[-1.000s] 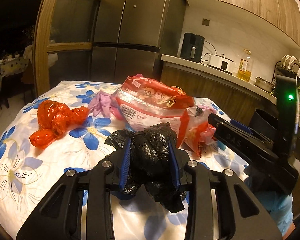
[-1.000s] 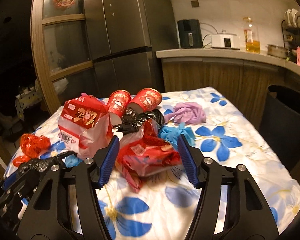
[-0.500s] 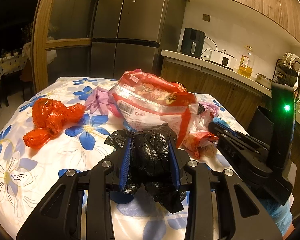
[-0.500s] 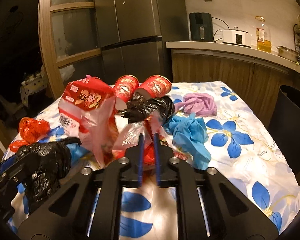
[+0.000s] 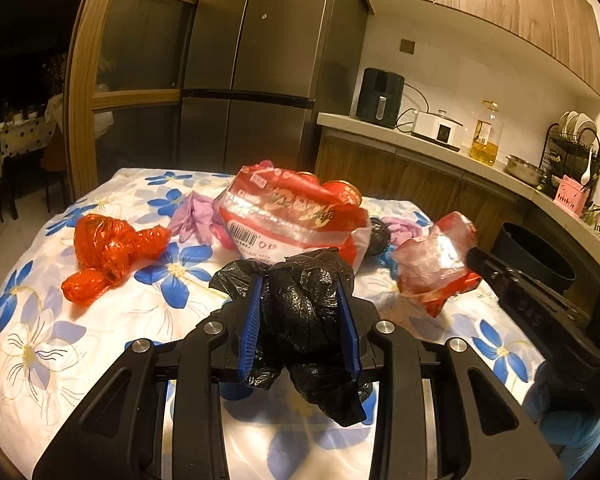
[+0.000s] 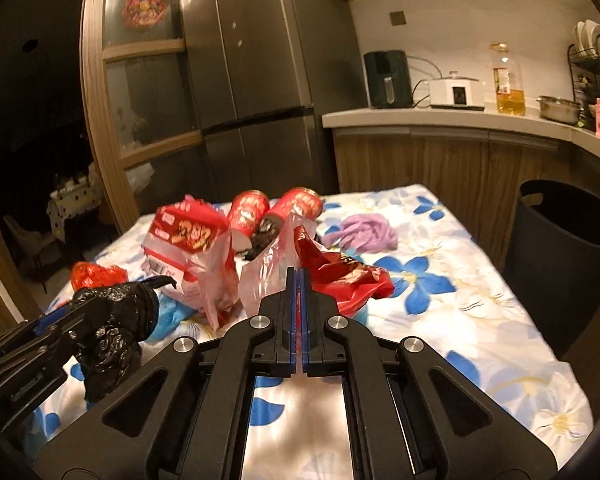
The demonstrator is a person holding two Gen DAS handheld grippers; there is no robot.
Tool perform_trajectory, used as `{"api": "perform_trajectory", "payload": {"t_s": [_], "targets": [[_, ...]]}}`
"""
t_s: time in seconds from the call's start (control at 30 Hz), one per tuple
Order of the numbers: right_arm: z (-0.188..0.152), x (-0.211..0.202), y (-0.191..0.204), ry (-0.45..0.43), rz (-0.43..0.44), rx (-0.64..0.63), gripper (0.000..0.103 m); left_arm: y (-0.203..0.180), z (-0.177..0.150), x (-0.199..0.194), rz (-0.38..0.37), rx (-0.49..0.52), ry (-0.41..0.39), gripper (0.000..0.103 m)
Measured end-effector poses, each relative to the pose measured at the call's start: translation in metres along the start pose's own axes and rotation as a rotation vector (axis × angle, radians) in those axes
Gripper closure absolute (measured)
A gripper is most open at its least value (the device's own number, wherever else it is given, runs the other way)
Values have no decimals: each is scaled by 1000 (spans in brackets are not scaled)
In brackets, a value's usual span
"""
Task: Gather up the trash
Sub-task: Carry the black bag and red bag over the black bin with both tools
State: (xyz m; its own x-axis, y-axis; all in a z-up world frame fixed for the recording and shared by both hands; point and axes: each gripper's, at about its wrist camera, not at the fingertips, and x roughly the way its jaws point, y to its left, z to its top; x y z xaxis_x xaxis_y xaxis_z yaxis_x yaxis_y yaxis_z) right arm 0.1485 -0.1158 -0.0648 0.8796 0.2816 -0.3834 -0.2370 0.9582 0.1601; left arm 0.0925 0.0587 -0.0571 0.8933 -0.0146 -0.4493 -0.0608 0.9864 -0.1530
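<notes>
Trash lies scattered over the flowered tablecloth point(image 5: 40, 344). The left gripper point(image 5: 300, 320) clamps a crumpled black bag point(image 5: 304, 312) between its blue pads, held above the cloth. The right gripper point(image 6: 297, 312) is pinched tight on a red-and-clear wrapper point(image 6: 336, 276), which sticks up just ahead of its fingertips. Beyond the left gripper sits a large red snack bag point(image 5: 292, 216); to its left, an orange bag point(image 5: 108, 248). A black bin point(image 6: 568, 260) stands right of the right gripper.

Left gripper point(image 5: 298, 320) and right gripper point(image 6: 298, 312), matte black angular linkage arms, silver round screws at pivots, ribbed blue pads lining inner finger faces
</notes>
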Motion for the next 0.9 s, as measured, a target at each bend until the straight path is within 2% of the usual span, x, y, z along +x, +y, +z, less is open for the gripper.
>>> {"api": "perform_trajectory", "payload": {"t_s": [0.47, 0.9], "targets": [[14, -57, -31, -93, -56, 17, 102, -56, 21, -19, -111, 64, -74, 68], [29, -91, -90, -165, -176, 60, 102, -135, 39, 2, -245, 153, -93, 69]]}}
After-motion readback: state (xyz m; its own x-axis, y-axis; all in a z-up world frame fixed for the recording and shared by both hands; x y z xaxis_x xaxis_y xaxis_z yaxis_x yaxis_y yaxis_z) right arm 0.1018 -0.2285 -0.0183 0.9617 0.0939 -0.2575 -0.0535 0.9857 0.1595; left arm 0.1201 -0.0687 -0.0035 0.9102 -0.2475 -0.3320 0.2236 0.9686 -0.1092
